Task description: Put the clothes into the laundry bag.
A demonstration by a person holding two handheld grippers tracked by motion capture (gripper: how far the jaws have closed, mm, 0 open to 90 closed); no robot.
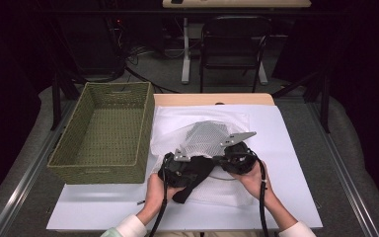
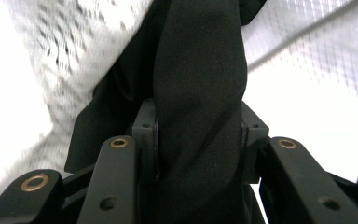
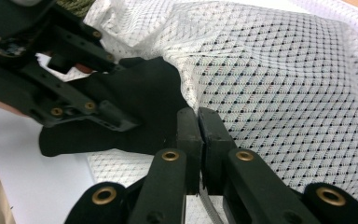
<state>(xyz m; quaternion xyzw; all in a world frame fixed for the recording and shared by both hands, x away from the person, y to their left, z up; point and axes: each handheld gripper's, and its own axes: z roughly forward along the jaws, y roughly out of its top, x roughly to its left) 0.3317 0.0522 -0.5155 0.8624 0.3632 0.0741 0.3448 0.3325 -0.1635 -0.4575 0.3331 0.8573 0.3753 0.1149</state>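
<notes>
Black cloth [image 2: 196,93] clamped between the jaws of the left tongs [image 2: 198,135], pads pressed on both sides of a twisted fold; soft, matte, bunched, its loose end drooping over the white-covered tabletop [image 1: 286,148]. Right tongs [image 3: 199,135] clenched on the edge of a white mesh bag [image 3: 279,79], just beside the cloth. Bag puffed up, diamond-netted, lay at mid-tabletop with the cloth at its near left edge. Woven green basket [image 1: 103,131] stood left, apart.

A matt black cloth [image 2: 200,93] lies against a white open-mesh bag [image 3: 284,79], beside a rough woven basket [image 1: 103,163].
</notes>
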